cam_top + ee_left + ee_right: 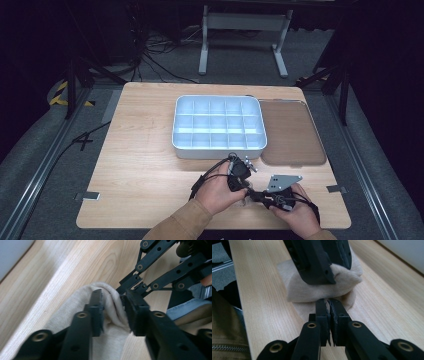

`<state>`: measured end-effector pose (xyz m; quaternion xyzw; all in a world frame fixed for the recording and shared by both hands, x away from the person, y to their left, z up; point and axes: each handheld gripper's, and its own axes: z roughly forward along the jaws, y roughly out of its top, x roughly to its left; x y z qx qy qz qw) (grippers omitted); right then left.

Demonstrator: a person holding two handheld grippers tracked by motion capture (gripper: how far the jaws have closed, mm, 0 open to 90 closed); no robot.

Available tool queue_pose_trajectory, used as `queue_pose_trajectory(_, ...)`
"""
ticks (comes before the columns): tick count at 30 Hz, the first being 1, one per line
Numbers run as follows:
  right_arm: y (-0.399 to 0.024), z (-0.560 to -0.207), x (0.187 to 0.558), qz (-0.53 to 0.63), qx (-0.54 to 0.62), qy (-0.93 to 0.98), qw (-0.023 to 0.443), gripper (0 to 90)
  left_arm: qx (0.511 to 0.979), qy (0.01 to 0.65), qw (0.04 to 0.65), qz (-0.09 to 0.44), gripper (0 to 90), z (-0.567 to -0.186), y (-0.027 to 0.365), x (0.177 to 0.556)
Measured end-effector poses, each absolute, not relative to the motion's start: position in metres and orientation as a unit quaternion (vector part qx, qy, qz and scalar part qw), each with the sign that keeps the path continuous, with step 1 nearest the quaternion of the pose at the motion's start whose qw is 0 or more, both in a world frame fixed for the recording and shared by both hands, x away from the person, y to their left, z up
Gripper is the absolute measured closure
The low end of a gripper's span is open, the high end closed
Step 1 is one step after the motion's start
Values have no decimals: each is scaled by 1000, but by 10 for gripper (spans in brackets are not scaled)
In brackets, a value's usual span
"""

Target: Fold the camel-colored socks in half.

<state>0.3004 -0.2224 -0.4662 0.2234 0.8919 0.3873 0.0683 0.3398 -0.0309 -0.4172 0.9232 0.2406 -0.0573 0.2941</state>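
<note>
A beige cloth (75, 307) lies bunched on the wooden table (145, 165) near its front edge. My left gripper (113, 293) points down over it, jaws a little apart with a raised fold of the cloth between them; the pads do not look pressed on it. In the right gripper view the same cloth (312, 291) sits under the left gripper (340, 271). My right gripper (327, 301) comes in low from the other side, jaws almost together and pinching the cloth's thin lower edge. In the high view both hands meet, left gripper (246, 191) and right gripper (256, 195) tip to tip.
A white tray (218, 151) with several empty compartments stands just beyond the hands. A flat brown tray (291, 132) lies to its right. Cables trail from both grippers. Bare wood stretches to the left of the hands.
</note>
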Motion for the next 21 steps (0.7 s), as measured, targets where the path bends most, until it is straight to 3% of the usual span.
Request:
queue_pose_trajectory(4, -230, -455, 297, 384, 228, 891, 82, 836, 917, 245, 310, -54, 613, -409, -24, 337)
queue_pose_trajectory(11, -241, -431, 295, 398, 240, 879, 105, 845, 912, 260, 316, -33, 612, -397, -6, 336)
queue_pose_trajectory(21, -207, -426, 295, 418, 206, 880, 93, 858, 907, 280, 316, -7, 654, -392, 20, 334)
